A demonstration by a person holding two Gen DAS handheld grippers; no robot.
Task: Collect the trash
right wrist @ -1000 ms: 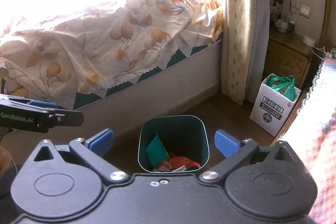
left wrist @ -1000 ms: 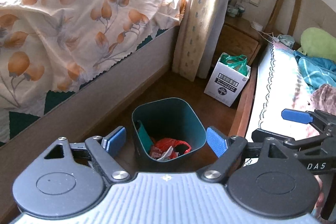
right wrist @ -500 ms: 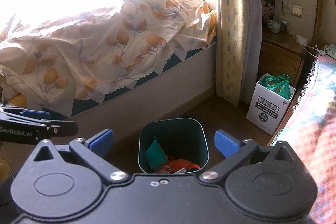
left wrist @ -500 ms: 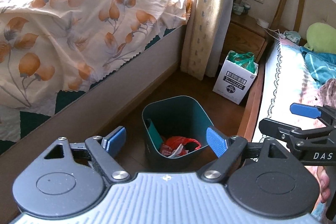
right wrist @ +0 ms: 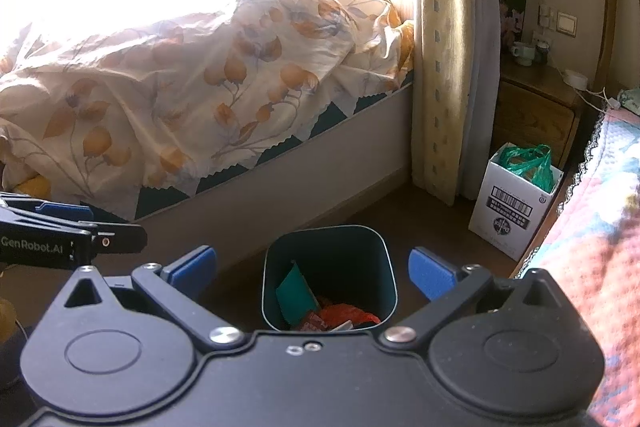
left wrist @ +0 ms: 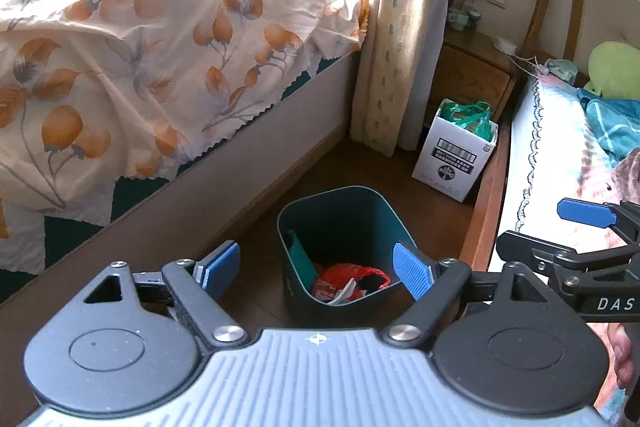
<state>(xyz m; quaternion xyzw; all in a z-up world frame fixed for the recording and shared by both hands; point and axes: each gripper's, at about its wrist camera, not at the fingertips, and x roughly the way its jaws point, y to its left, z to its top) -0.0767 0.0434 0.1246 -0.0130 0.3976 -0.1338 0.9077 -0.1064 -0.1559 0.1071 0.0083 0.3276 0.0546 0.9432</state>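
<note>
Left gripper [left wrist: 316, 269] spread, empty; right gripper [right wrist: 312, 273] spread, empty. Bin [left wrist: 344, 215] at 12 o'clock, holding red wrapper [left wrist: 346, 275], possibly plastic.

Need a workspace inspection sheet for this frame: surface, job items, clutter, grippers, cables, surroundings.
Surface: brown wood floor between two beds.
Job's things: dark teal trash bin upright on the floor, holding a red plastic bag, a green card and wrappers.
Clutter: white cardboard box holding a green plastic bag.
Grippers: left gripper and right gripper open, empty, above the bin.
Cables: white cord trailing off the wooden nightstand.
Surroundings: floral bedsheet, curtain, sunlit window.
</note>
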